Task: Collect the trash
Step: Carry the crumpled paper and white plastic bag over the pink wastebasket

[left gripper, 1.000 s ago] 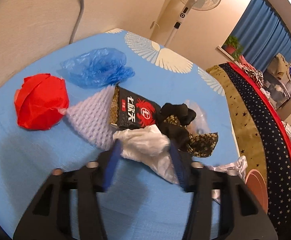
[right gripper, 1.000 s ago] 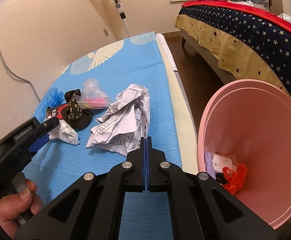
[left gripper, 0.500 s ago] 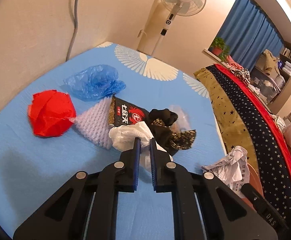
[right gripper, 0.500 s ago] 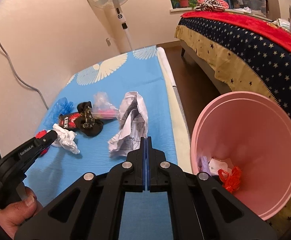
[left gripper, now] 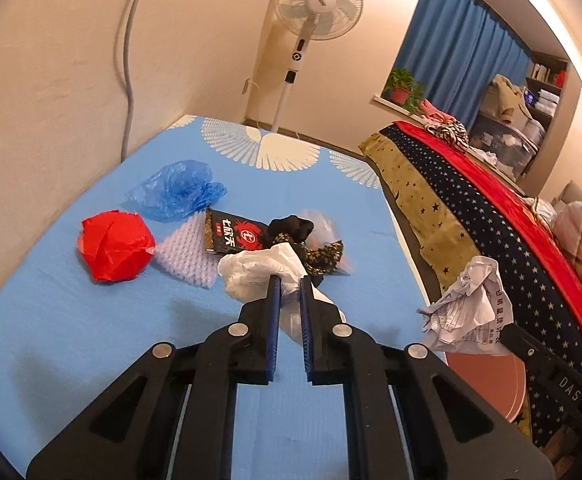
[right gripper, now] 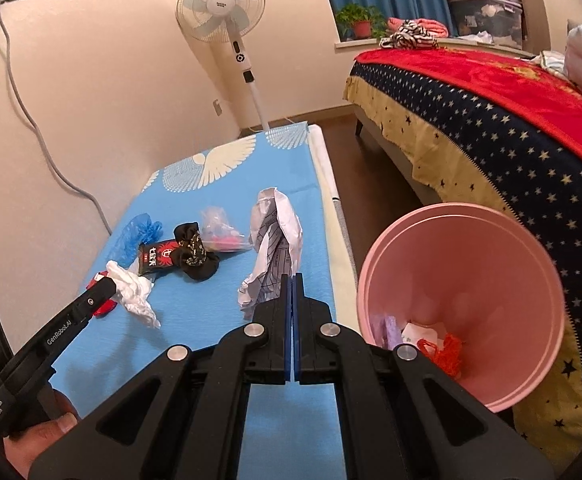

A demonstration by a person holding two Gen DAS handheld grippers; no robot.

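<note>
Currently left gripper is clamped on the white plastic wad, lifted just above the blue mat; right gripper is pinched on the crumpled paper, held up beside the pink bin; red wad, blue bag, black snack wrapper lie on the mat.

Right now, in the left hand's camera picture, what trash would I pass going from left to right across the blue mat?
Red crumpled wrapper → bubble wrap → black snack packet → white plastic bag, pinched in the left gripper → crumpled printed paper, held off the mat's right edge by the right gripper.
</note>
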